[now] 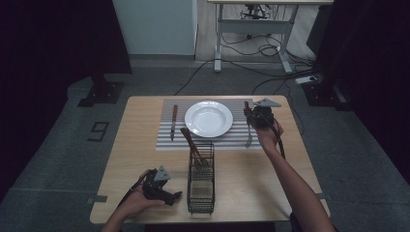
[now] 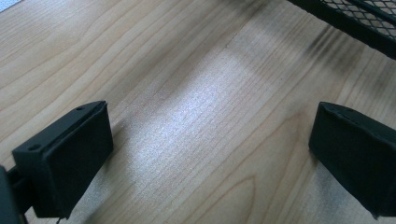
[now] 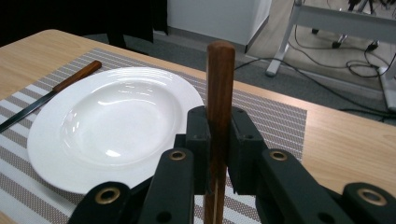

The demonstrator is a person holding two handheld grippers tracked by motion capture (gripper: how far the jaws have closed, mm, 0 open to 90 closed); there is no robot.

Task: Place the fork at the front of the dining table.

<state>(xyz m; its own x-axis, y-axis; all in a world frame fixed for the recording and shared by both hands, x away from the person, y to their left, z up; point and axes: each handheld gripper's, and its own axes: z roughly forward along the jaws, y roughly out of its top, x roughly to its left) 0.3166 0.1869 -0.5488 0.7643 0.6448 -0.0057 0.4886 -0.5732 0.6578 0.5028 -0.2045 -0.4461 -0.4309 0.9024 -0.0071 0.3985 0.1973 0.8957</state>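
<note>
Right gripper (image 3: 219, 154): clenched on wood-handled utensil (image 3: 219, 93), at 3 o'clock of plate (image 1: 209, 118), over placemat (image 1: 167, 140); long axis 6-to-12. Left gripper (image 2: 210, 158): released, empty, 9 o'clock of wire basket (image 1: 200, 186).

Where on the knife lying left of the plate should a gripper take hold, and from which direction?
Take the knife by its brown wooden handle, the end farther from the person, not the thin blade. It lies flat on the striped placemat with bare mat on both sides, apart from the plate, so come straight down from above, jaws spanning the handle's width.
</note>
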